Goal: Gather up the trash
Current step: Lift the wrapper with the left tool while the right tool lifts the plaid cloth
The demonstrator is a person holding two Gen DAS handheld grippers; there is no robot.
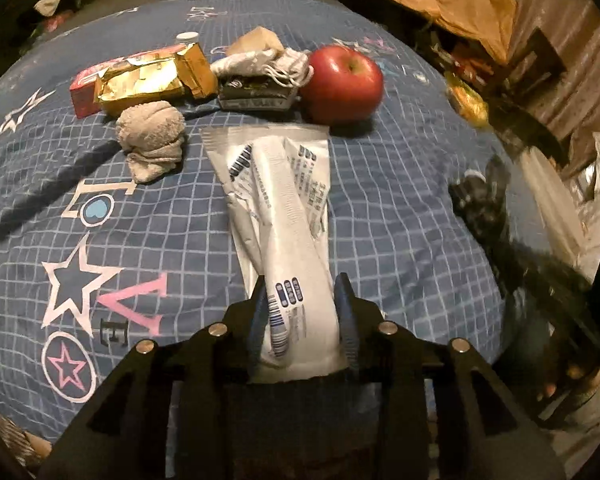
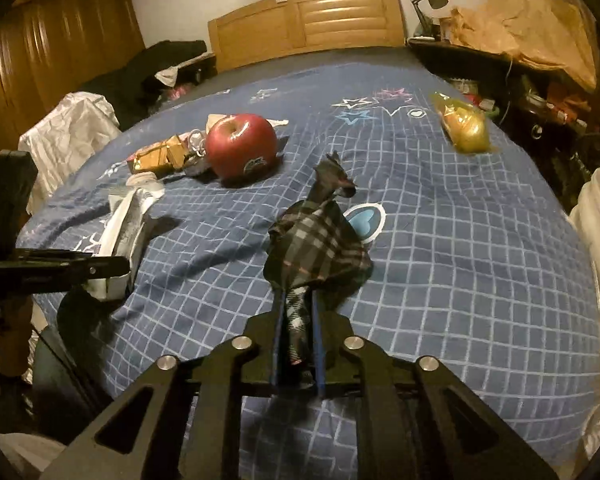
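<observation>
We log the left gripper (image 1: 303, 312) pinching the near end of a white plastic wrapper (image 1: 284, 216), glossy and creased, printed with dark barcode marks. Its long axis runs straight ahead from the gripper, its far end flat on the bed (image 1: 400, 200) just short of a red apple (image 1: 342, 84). Ahead and left of the gripper lie a balled beige sock (image 1: 150, 140), knitted and soft, and a crumpled gold foil wrapper (image 1: 148, 82). The right gripper (image 2: 298, 320) is pressed onto a dark plaid cloth (image 2: 320, 244), limp and bunched; its long axis points forward from the gripper, tapering to a twisted tip. A yellow foil packet (image 2: 462, 126) lies well ahead to the right.
</observation>
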